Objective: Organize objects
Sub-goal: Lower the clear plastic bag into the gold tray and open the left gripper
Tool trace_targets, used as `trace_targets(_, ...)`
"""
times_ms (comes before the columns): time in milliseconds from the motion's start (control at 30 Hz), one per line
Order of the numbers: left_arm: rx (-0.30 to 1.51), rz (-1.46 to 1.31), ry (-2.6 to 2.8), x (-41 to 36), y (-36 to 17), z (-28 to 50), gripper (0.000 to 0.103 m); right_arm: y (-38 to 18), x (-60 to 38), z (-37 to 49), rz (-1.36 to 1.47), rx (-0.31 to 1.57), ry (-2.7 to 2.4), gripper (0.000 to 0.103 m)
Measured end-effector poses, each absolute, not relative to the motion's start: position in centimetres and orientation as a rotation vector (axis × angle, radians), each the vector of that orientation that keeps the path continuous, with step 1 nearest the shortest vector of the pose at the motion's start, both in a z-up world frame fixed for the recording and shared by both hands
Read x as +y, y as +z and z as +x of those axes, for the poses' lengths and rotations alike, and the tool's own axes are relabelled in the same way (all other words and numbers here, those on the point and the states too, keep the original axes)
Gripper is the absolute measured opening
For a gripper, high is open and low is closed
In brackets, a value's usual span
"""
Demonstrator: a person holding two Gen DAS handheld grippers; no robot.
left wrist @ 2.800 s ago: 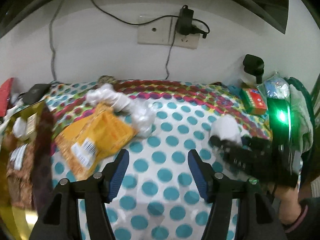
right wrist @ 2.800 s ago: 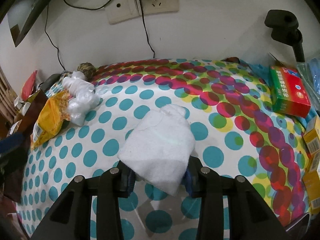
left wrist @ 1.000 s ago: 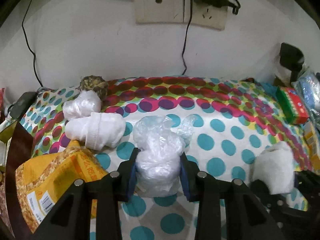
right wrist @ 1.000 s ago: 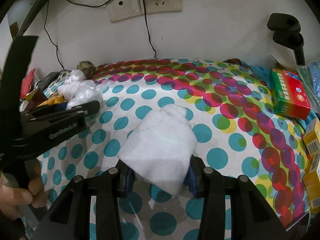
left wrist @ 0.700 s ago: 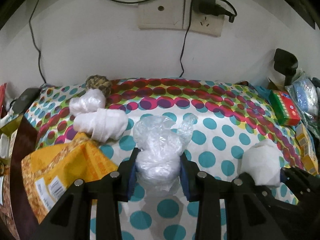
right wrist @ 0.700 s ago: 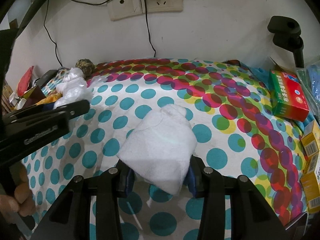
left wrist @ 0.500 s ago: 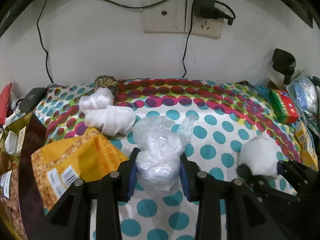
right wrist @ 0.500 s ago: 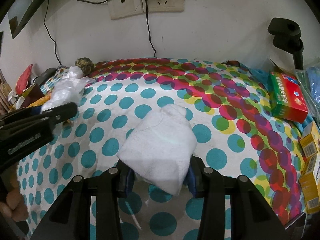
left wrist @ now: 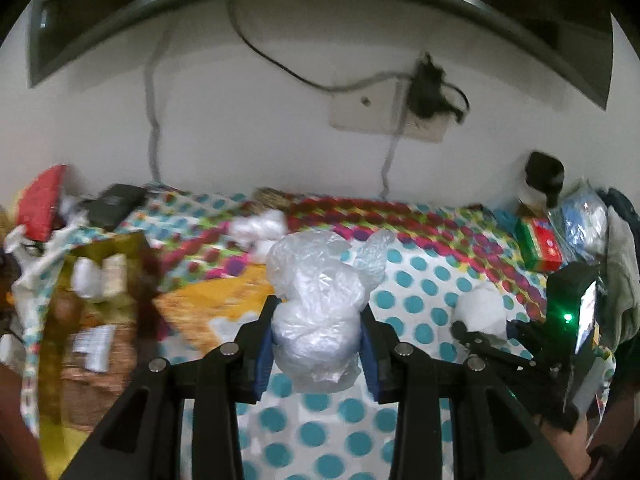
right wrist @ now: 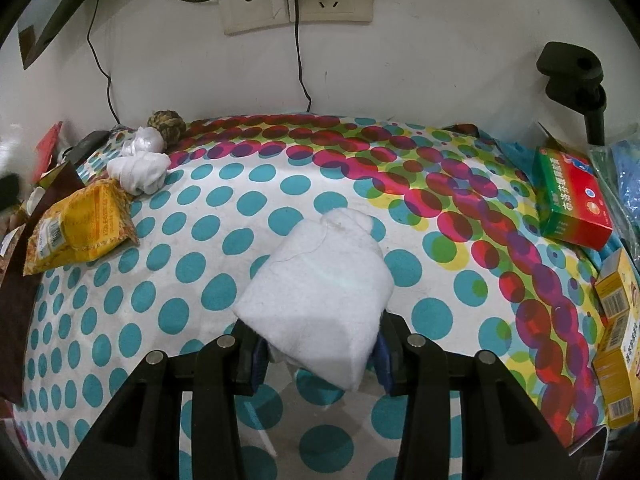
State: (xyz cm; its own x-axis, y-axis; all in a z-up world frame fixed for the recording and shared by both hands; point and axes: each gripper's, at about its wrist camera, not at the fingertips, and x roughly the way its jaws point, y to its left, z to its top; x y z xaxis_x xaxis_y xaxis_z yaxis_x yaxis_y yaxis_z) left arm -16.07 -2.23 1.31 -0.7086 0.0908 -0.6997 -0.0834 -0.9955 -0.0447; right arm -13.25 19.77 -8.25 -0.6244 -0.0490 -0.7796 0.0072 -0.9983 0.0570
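My left gripper (left wrist: 317, 346) is shut on a crumpled clear plastic bag bundle (left wrist: 320, 308), held above the dotted tablecloth (left wrist: 416, 304). The view is blurred. In the right wrist view my right gripper (right wrist: 318, 354) is shut on a folded white cloth (right wrist: 320, 292) that rests low over the dotted tablecloth (right wrist: 200, 240). The same white cloth (left wrist: 482, 312) and the right gripper (left wrist: 486, 336) appear at the right of the left wrist view. Two white bundles (right wrist: 140, 168) lie at the far left beside a yellow snack packet (right wrist: 76, 228).
A brown woven ball (right wrist: 166, 123) sits by the wall. A red and green box (right wrist: 572, 196) and yellow boxes (right wrist: 618, 344) stand at the right edge. A gold-lined open bag (left wrist: 92, 292) with packets is at the left. Cables hang from wall sockets (right wrist: 296, 4).
My left gripper has risen and pulled back toward the left with the plastic bag bundle, leaving the right wrist view. The right gripper and its white cloth have stayed put.
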Motion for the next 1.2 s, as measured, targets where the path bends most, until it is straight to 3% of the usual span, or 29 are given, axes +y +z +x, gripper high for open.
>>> trace_targets(467, -0.129, -1.207, 3.09, -16.8, 6.3, -9.5, 0.037, -8.2, 19.2, -13.3, 1.364, -0.018, -2.813, 0.042)
trace_targets(733, -0.213, -1.304, 3.123, -21.5, 4.6, -6.4, 0.037, -8.2, 19.0, -13.3, 1.371, 0.007, -2.815, 0.044)
trace_targets(1200, -0.296, -1.497, 3.043, -22.1, -1.8, -4.8, 0.037, -8.2, 18.8, -13.3, 1.374, 0.024, -2.818, 0.045)
